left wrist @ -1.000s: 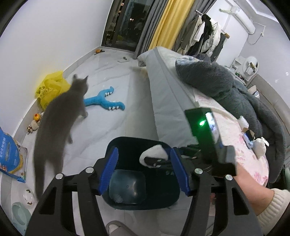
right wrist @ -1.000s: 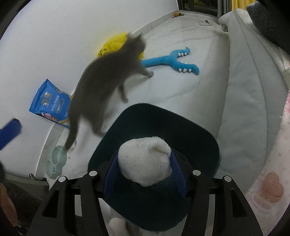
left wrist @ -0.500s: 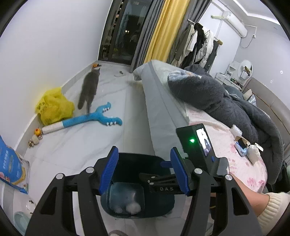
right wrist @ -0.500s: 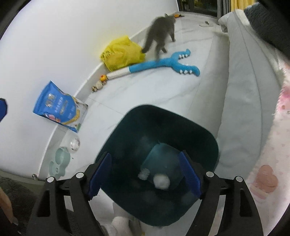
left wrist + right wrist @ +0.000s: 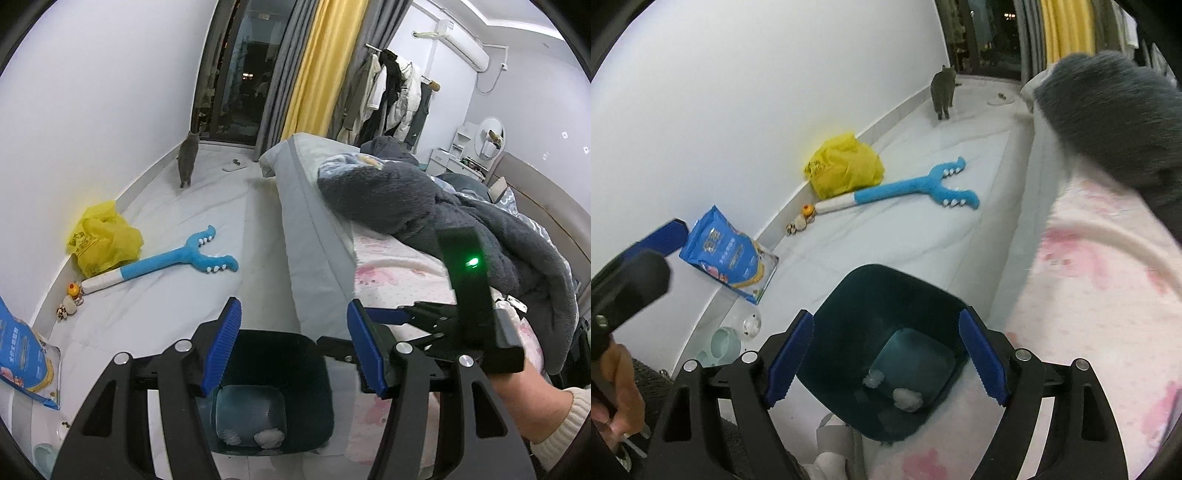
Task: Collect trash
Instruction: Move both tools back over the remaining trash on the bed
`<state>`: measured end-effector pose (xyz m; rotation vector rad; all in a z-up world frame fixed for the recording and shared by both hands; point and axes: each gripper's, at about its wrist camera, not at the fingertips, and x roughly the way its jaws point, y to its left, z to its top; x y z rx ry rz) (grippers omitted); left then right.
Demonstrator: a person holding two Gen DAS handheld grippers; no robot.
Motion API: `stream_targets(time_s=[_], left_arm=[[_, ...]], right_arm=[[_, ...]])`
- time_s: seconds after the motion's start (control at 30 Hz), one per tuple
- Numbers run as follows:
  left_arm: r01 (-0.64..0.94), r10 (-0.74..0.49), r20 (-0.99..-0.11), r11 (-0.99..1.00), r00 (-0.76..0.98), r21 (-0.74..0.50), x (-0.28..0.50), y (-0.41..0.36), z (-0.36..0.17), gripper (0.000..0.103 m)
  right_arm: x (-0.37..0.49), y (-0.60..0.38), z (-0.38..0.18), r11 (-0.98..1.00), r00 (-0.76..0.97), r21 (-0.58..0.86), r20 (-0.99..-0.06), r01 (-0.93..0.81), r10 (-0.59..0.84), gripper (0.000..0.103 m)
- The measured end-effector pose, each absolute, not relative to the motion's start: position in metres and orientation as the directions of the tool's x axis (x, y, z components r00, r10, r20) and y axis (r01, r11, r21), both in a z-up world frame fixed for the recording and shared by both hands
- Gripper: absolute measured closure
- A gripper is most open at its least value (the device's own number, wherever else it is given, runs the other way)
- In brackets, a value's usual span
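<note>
A dark teal trash bin point(image 5: 306, 373) point(image 5: 849, 306) stands on the floor beside the bed. White crumpled wads point(image 5: 269, 437) point(image 5: 907, 399) lie at its bottom. My left gripper point(image 5: 293, 350) is open and empty above the bin. My right gripper point(image 5: 886, 358) is open and empty, also over the bin's mouth. In the left wrist view the right gripper point(image 5: 384, 325) reaches in from the right, held by a hand.
The bed with a pink sheet point(image 5: 388, 273) and a grey blanket point(image 5: 424, 199) is on the right. On the floor lie a blue plush toy point(image 5: 177, 258), a yellow bag point(image 5: 103, 236), a blue pouch point(image 5: 727, 254) and pet bowls point(image 5: 724, 343). A grey cat point(image 5: 187, 157) stands far off by the window.
The right gripper opened and dropped the white wad into the bin, then drew back. Both grippers rose. The cat walked away to the window.
</note>
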<state>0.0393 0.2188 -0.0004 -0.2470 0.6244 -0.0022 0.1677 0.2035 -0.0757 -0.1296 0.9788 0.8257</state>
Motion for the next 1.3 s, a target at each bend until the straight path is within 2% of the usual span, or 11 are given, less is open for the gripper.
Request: stream_targets(time_s=[1.17,1.3], left_arm=[[0.144,-0.246,-0.572,0.965,0.782,-0.217,0.084,0.076,0.004,0.030],[0.169,-0.267,-0.572,0.961,0.775,-0.219,0.088,0.059,0.003,0.030]], right_arm=[[0.161,0.005,-0.005,0.816,0.549,0.132,-0.678,-0.563,0.489,0.021],[0.161,-0.020,-0.004,0.837,0.579,0.119,-0.670,-0.534,0.464,0.025]])
